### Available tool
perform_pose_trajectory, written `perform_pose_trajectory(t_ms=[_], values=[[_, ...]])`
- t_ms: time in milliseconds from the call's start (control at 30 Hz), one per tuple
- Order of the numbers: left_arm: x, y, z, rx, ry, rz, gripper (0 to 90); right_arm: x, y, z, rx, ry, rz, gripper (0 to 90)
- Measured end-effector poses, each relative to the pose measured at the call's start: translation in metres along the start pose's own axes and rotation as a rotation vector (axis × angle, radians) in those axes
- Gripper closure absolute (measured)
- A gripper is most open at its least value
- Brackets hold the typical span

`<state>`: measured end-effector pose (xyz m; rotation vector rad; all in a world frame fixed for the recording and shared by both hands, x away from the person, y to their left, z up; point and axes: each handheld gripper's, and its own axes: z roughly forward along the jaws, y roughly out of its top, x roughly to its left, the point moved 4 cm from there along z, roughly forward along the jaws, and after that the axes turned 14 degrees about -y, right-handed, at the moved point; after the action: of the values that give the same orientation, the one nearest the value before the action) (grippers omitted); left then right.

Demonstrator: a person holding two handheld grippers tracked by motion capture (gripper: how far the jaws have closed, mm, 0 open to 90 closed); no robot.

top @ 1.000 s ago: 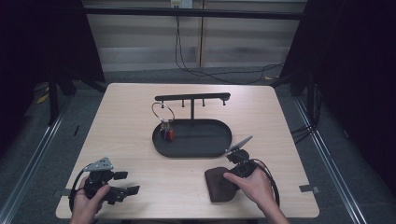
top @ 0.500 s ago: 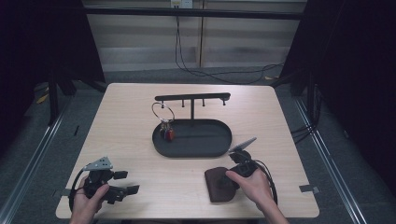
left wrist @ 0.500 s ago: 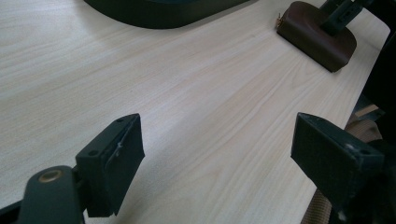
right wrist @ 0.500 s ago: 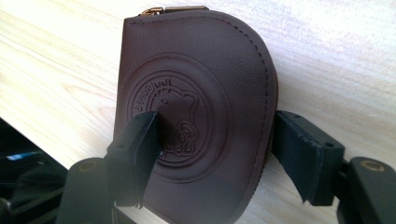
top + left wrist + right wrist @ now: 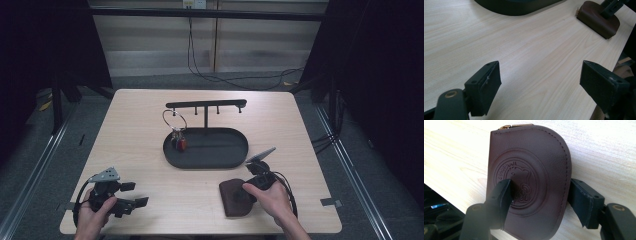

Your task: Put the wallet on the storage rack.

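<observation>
A dark brown leather pouch with an embossed round emblem lies flat near the table's front edge, right of centre. My right gripper reaches onto it from the right. In the right gripper view the pouch lies between the jaws of the right gripper: one jaw rests over the emblem, the other stands at the curved edge. The jaws have just been closing and still stand apart. My left gripper sits at the front left, open, with bare wood between the jaws of the left gripper. The pouch lies far from it.
A black oval tray with a T-shaped hanger bar stands mid-table. A key ring with a red charm hangs from the bar's left end over the tray. The table's front edge runs close to both hands.
My right hand has shifted slightly toward the pouch and its jaws have narrowed around it. The left hand and gripper have stayed where they were.
</observation>
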<state>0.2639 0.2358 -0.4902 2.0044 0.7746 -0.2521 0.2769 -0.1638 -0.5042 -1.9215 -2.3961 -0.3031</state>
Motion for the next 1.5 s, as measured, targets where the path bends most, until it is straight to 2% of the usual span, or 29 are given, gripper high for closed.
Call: perform_pose_trajectory(t_ms=[100, 367, 400, 633, 667, 767, 867, 1000, 1133, 1333, 1400, 1500], values=[[0.000, 0.000, -0.001, -0.006, 0.002, 0.000, 17.0, 0.002, 0.001, -0.001, 0.004, -0.014, -0.003, 37.5], [0.001, 0.000, -0.002, -0.013, 0.005, -0.003, 16.9, 0.001, -0.001, -0.001, -0.011, -0.005, 0.004, 38.3], [0.001, 0.000, -0.002, -0.013, 0.006, -0.001, 16.9, -0.002, 0.000, -0.006, -0.041, 0.023, 0.022, 59.4], [0.001, 0.000, -0.004, -0.017, 0.007, -0.001, 16.9, -0.003, 0.002, -0.007, -0.037, 0.018, 0.020, 60.6], [0.001, 0.000, -0.004, -0.017, 0.004, -0.003, 16.9, -0.003, 0.003, -0.010, -0.045, 0.022, 0.024, 67.6], [0.001, 0.000, -0.003, -0.014, 0.000, -0.001, 17.0, -0.004, 0.004, -0.016, -0.059, 0.032, 0.019, 72.0], [0.000, 0.000, -0.004, -0.022, -0.002, 0.001, 17.0, -0.002, 0.005, -0.018, -0.069, 0.016, -0.004, 72.2], [0.000, 0.000, -0.003, -0.019, -0.001, 0.001, 17.0, -0.002, 0.006, -0.022, -0.082, 0.022, -0.009, 75.0], [0.000, 0.000, -0.003, -0.013, -0.005, 0.001, 16.9, -0.006, 0.007, -0.026, -0.098, -0.001, 0.002, 75.0], [0.001, 0.000, -0.004, -0.019, -0.003, -0.006, 16.9, -0.007, 0.007, -0.027, -0.093, -0.001, -0.004, 76.5], [0.001, 0.000, -0.004, -0.020, -0.004, -0.008, 17.0, -0.005, 0.008, -0.033, -0.109, 0.024, 0.000, 81.3], [0.001, 0.000, -0.004, -0.019, -0.003, -0.004, 16.9, -0.003, 0.009, -0.037, -0.112, 0.007, -0.015, 81.7]])
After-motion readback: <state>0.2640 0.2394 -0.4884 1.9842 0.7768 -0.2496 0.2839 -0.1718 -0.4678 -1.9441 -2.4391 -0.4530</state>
